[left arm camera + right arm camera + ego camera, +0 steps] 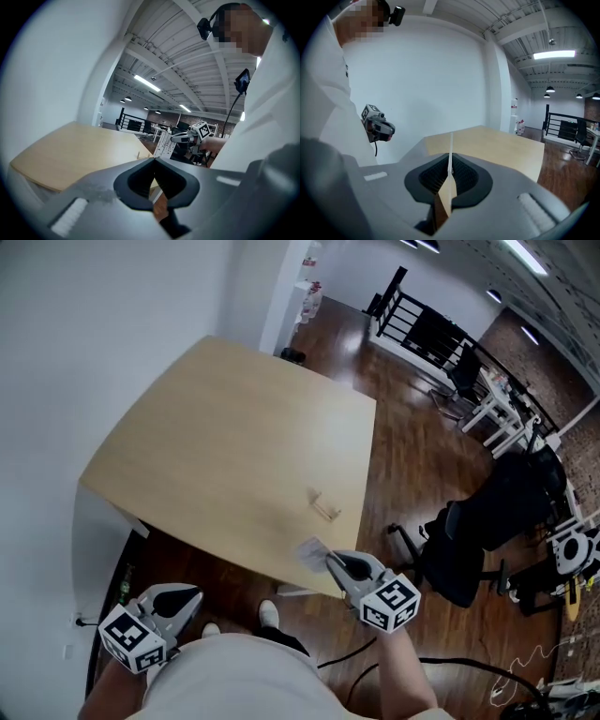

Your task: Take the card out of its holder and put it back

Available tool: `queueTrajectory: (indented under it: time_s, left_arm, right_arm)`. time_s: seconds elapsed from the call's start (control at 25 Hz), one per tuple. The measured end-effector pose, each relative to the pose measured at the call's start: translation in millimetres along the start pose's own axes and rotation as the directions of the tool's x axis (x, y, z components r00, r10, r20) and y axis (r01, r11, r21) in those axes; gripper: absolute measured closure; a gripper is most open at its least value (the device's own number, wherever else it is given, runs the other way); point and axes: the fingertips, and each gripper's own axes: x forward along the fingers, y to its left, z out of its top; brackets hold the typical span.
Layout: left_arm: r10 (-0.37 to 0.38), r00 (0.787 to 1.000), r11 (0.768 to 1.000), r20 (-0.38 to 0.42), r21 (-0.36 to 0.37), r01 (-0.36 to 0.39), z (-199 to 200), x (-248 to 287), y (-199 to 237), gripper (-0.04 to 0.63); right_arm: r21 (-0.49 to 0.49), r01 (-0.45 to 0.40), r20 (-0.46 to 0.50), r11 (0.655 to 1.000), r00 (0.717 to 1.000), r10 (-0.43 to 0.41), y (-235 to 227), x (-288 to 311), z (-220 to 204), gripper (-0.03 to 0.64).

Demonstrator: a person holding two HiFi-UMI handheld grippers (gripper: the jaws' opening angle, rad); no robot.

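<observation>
A white card point(313, 553) hangs over the near edge of the light wooden table point(234, 437), and my right gripper point(332, 562) is shut on it. In the right gripper view the card point(450, 145) stands edge-on between the jaws of that gripper point(450, 163). The small wooden card holder point(324, 508) sits with nothing in it on the table, a little beyond the card. My left gripper point(190, 598) is low at the left, off the table, by the person's body. It point(153, 162) is shut on nothing. The left gripper view shows the card point(164, 143) and the holder point(139, 154).
A black office chair point(480, 532) stands on the dark wood floor right of the table. A white wall point(94, 324) runs along the table's left side. Cables point(441, 667) lie on the floor at the lower right. White desks and a black railing point(422, 329) are far behind.
</observation>
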Motion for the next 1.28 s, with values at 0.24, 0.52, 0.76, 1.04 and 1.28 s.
queueTrajectory:
  time_s: [0.24, 0.52, 0.76, 1.04, 1.28]
  left_arm:
    - [0.05, 0.999, 0.999, 0.004, -0.012, -0.05, 21, 53, 3, 0.591]
    - [0.117, 0.993, 0.993, -0.013, -0.029, -0.117, 34, 99, 5, 0.591]
    - [0.183, 0.982, 0.98, -0.041, -0.067, -0.185, 38, 124, 9, 0.591]
    - [0.227, 0.971, 0.968, -0.072, -0.093, -0.233, 39, 143, 10, 0.591]
    - [0.239, 0.967, 0.964, -0.089, -0.102, -0.247, 40, 154, 16, 0.591]
  right_arm:
    - [-0.023, 0.028, -0.003, 0.999, 1.0, -0.028, -100, 15, 0, 0.597]
    - [-0.012, 0.028, -0.01, 1.0, 1.0, -0.028, -191, 45, -15, 0.597]
    - [0.009, -0.009, -0.046, 1.0, 0.999, 0.009, -235, 76, -40, 0.597]
    - [0.017, -0.053, -0.076, 0.998, 0.996, 0.054, -257, 100, -59, 0.597]
    - [0.029, -0.071, -0.073, 0.997, 0.995, 0.073, -263, 106, -60, 0.597]
